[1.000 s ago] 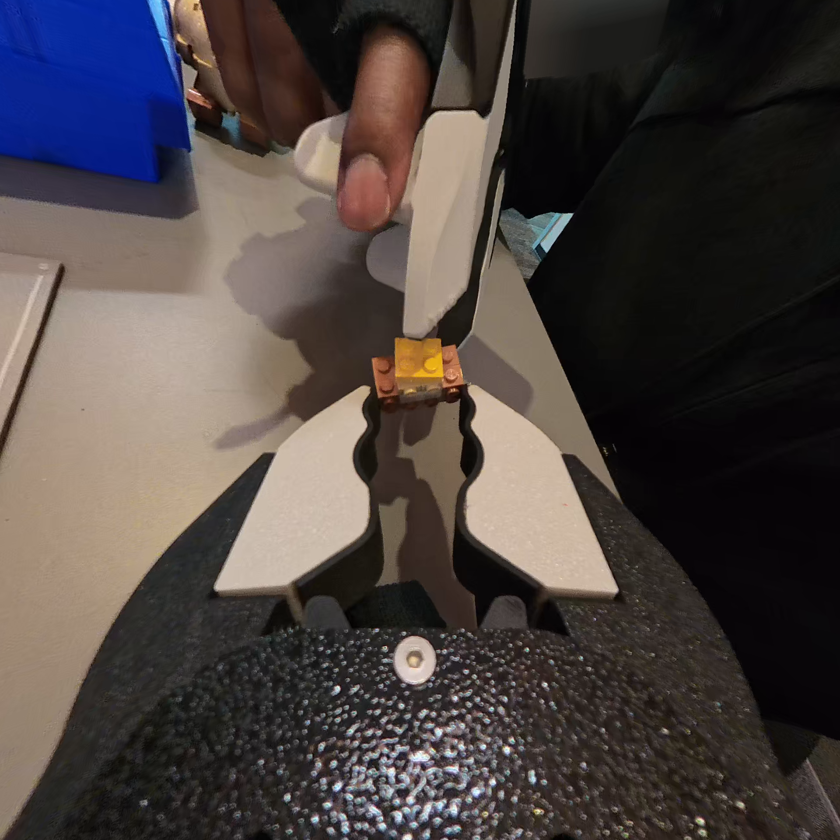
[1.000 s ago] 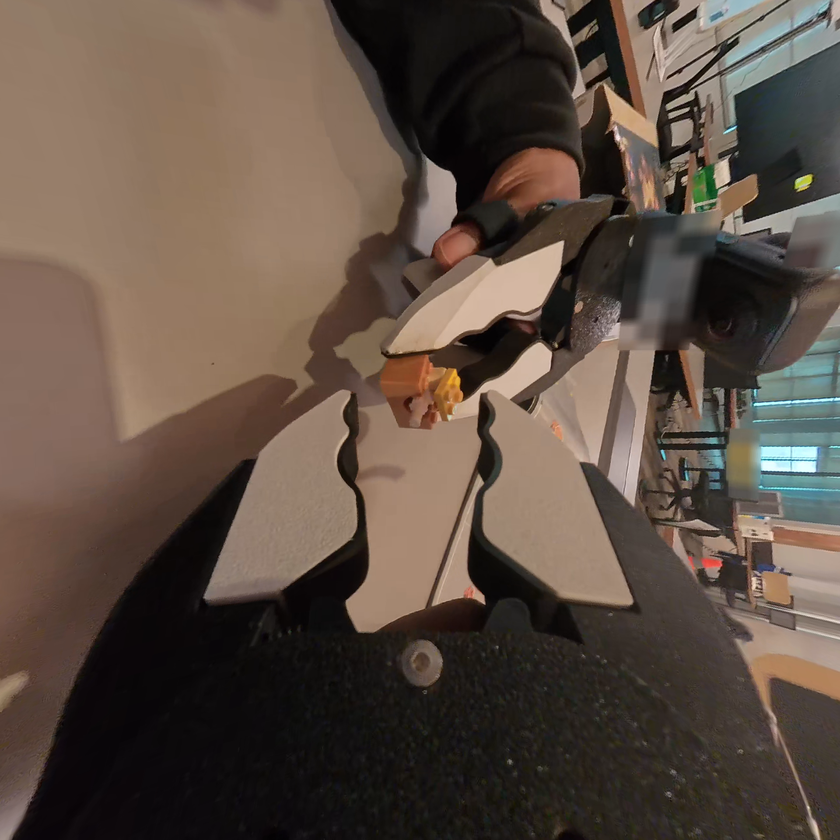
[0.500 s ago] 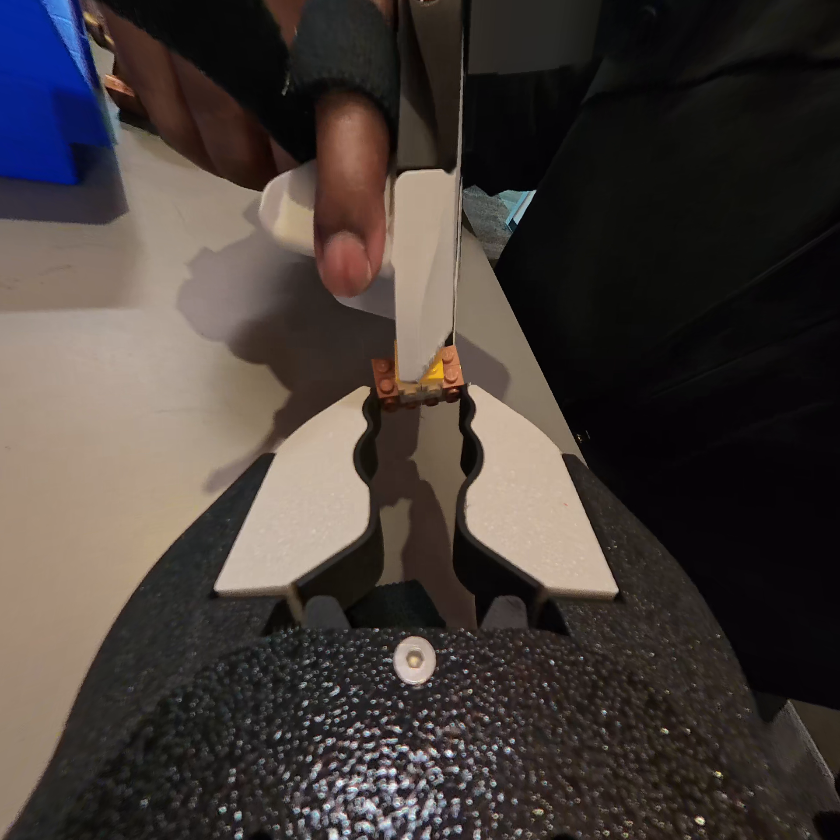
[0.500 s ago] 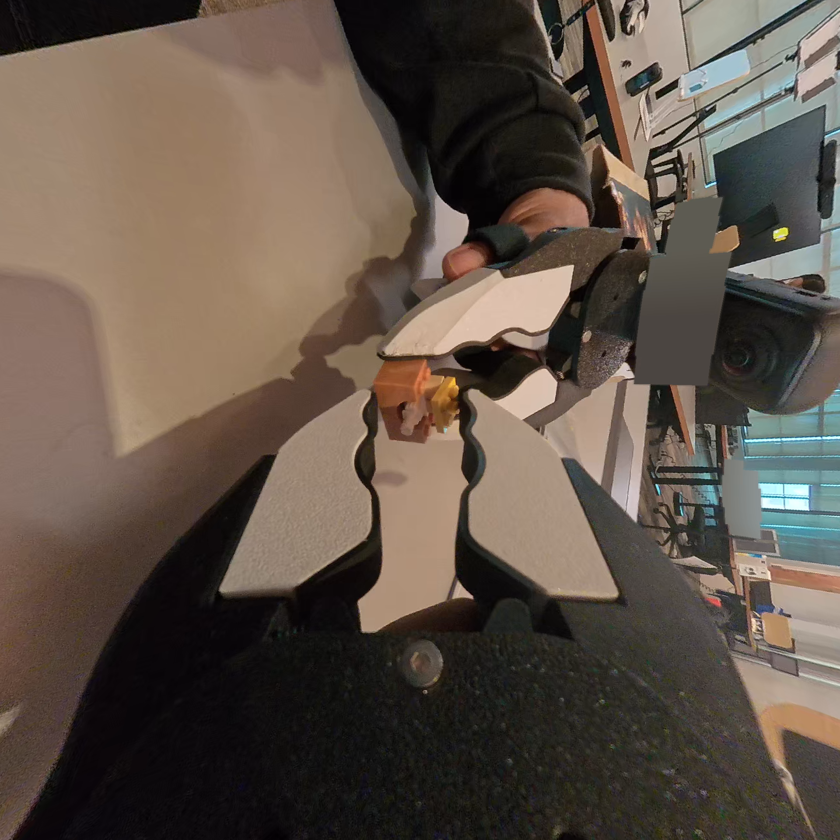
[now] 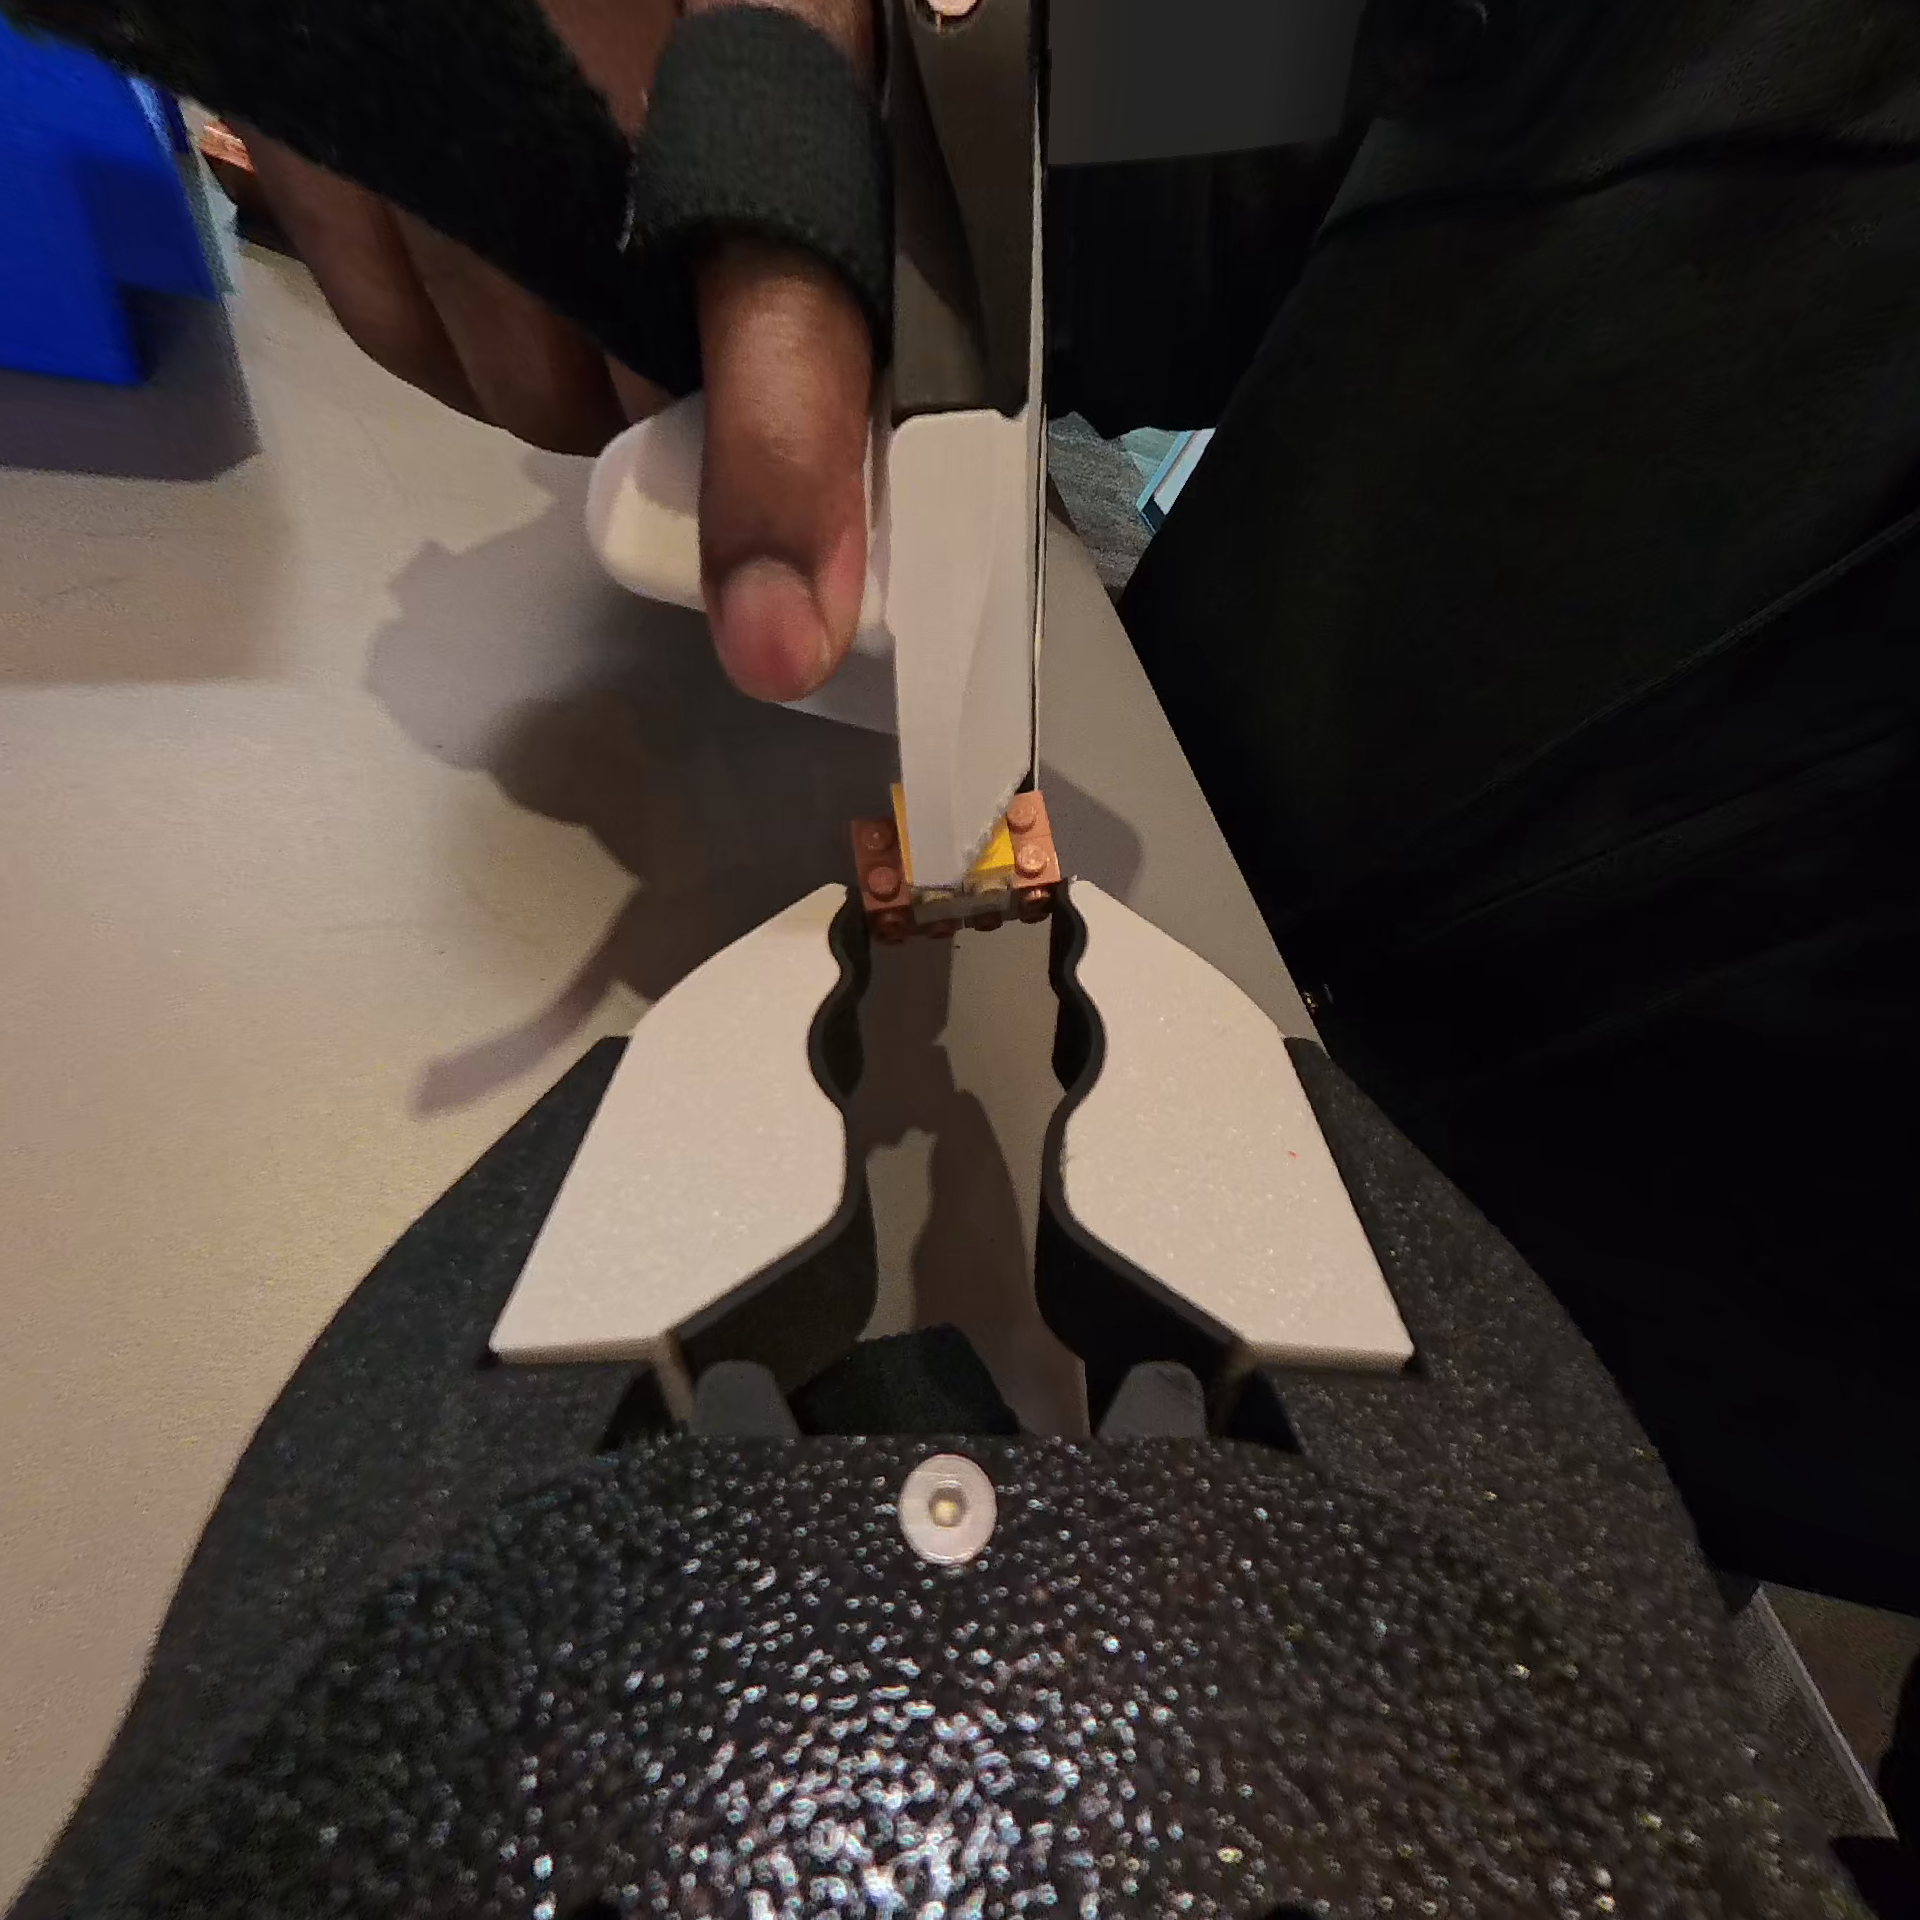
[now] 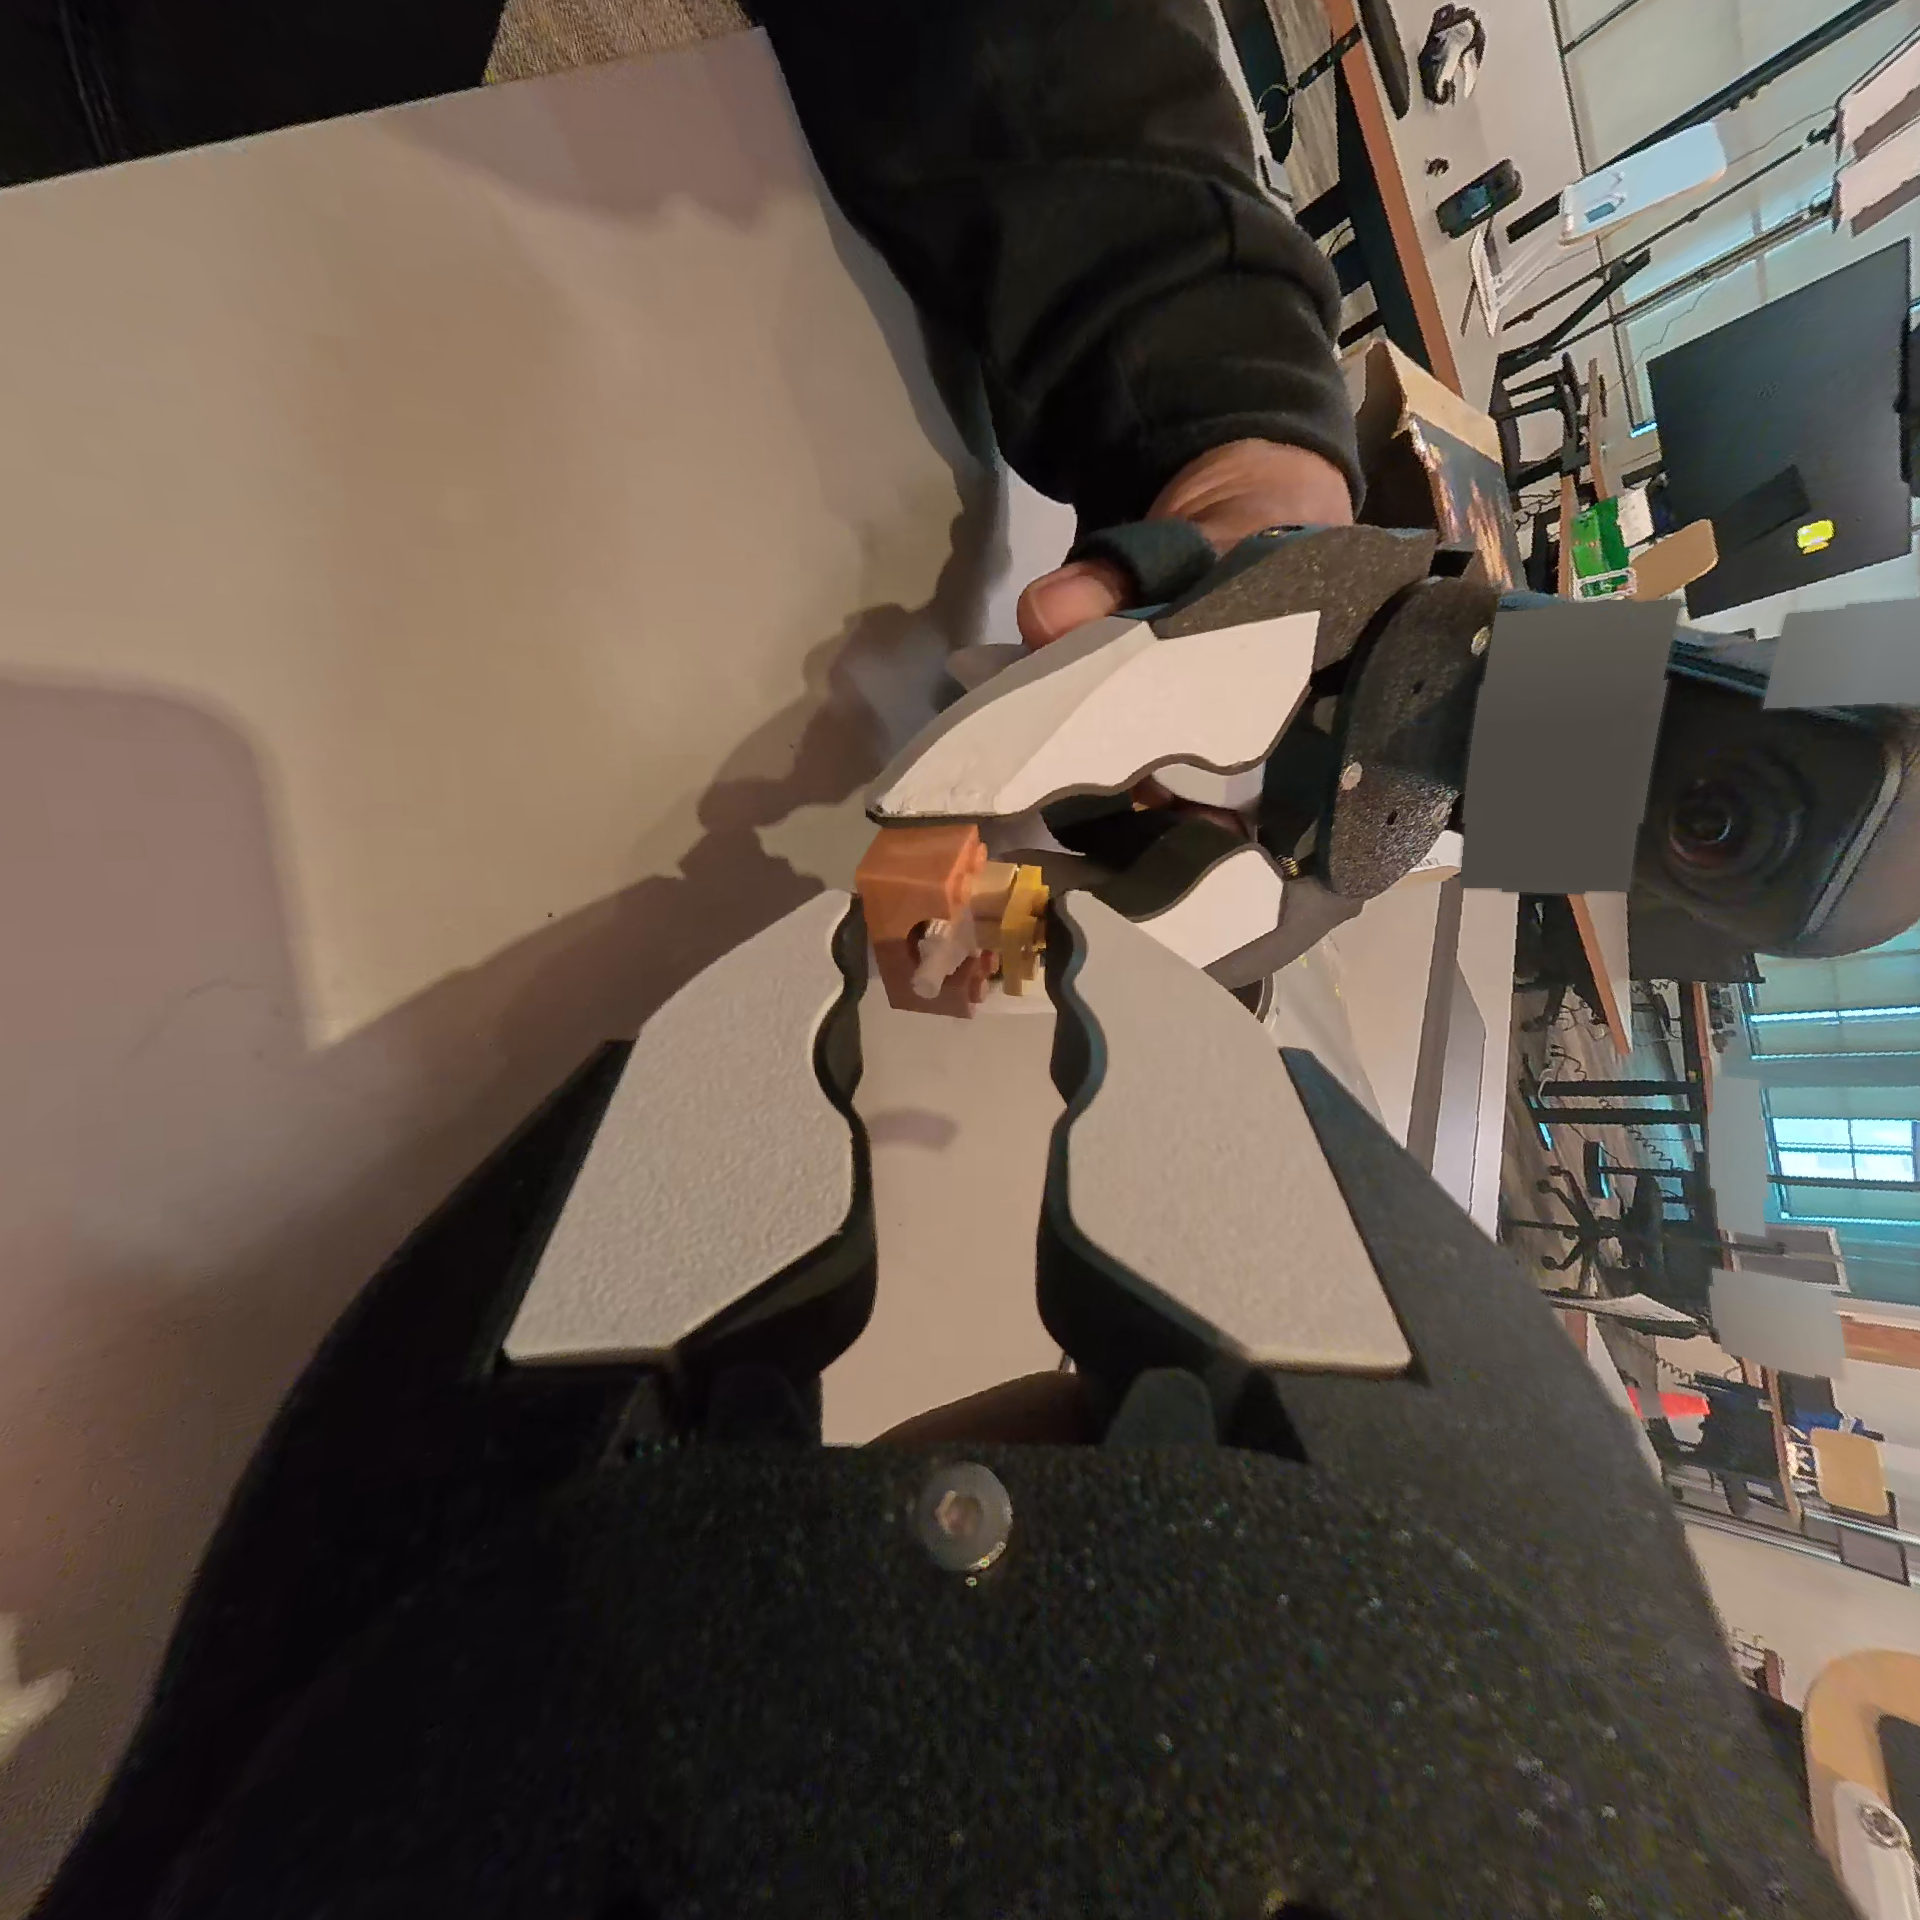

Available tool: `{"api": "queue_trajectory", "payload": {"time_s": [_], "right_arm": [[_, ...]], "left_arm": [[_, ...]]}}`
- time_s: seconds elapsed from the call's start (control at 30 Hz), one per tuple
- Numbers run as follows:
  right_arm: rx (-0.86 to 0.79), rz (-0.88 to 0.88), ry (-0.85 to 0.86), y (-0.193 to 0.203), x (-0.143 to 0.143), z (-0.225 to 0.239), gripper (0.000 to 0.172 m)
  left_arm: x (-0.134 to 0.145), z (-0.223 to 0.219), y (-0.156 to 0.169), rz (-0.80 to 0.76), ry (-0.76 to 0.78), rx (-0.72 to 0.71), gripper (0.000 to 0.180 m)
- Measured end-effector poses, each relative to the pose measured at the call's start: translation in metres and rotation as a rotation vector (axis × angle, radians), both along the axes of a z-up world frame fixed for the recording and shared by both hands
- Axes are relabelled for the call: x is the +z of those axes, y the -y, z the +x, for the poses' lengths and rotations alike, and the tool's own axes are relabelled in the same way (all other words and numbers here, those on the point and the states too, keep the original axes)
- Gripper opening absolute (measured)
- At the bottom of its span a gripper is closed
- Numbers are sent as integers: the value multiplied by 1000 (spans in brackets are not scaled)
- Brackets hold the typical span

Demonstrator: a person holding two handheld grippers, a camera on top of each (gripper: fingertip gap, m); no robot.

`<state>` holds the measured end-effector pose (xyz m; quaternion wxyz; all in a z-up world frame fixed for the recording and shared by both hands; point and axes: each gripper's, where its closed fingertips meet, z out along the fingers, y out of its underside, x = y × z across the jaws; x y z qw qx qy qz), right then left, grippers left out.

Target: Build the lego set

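A small brick assembly (image 5: 881,862) of copper-brown bricks with a yellow brick (image 5: 997,852) on top hangs above the grey table (image 5: 208,831). My left gripper (image 5: 961,904) is shut on its brown sides. My right gripper comes from above, and one of its fingers (image 5: 961,623) lies flat across the yellow brick. In the right wrist view my right gripper (image 6: 951,920) is shut on the same assembly (image 6: 920,883). One pad is on the brown block and the other on the yellow piece (image 6: 1023,914). A left gripper finger (image 6: 1091,717) clamps the assembly from the upper right.
A blue bin (image 5: 73,208) stands at the far left of the table. The table edge (image 5: 1195,779) runs close by on the right, with a person's dark clothing (image 5: 1558,623) beyond it. A thumb (image 5: 779,520) sits beside the right gripper. Desks and a monitor (image 6: 1787,436) fill the background. My left and right fingertips are right by each other.
My right gripper moved onto the assembly and its fingers closed from wide apart onto the brown block and the yellow piece. My left gripper kept its hold throughout.
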<state>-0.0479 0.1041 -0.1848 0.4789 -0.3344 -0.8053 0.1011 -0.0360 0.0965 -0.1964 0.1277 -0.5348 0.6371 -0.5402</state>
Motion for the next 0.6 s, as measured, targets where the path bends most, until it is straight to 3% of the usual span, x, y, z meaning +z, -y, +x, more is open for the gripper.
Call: {"api": "queue_trajectory", "payload": {"time_s": [0.6], "right_arm": [[18, -26, 63, 3, -8, 3, 31]], "left_arm": [[-6, 2, 5, -28, -28, -20, 33]]}}
